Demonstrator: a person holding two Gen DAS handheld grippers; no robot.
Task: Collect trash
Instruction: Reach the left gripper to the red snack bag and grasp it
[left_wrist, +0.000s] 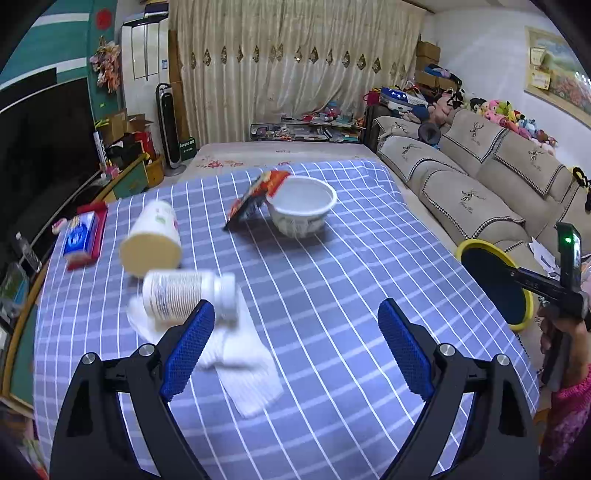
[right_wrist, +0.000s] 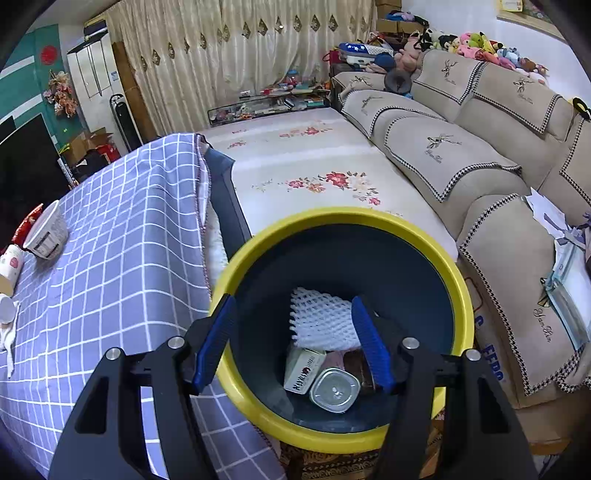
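Both claws stand apart with nothing between them: the left claw (left_wrist: 296, 325) above the checked worktop (left_wrist: 332, 277), the right claw (right_wrist: 291, 332) over the yellow-rimmed bin (right_wrist: 436, 243). Inside the bin lie white foam netting (right_wrist: 321, 317), a small carton (right_wrist: 304, 371) and a foil-lidded tub (right_wrist: 334, 389). On the worktop a white bottle (left_wrist: 184, 293) lies on its side, cap pointing right, upon a tissue (left_wrist: 243, 365); a paper cup (left_wrist: 153, 240) lies toppled just behind it, and a noodle bowl (left_wrist: 301, 208) stands upright, lid (left_wrist: 255, 197) peeled back.
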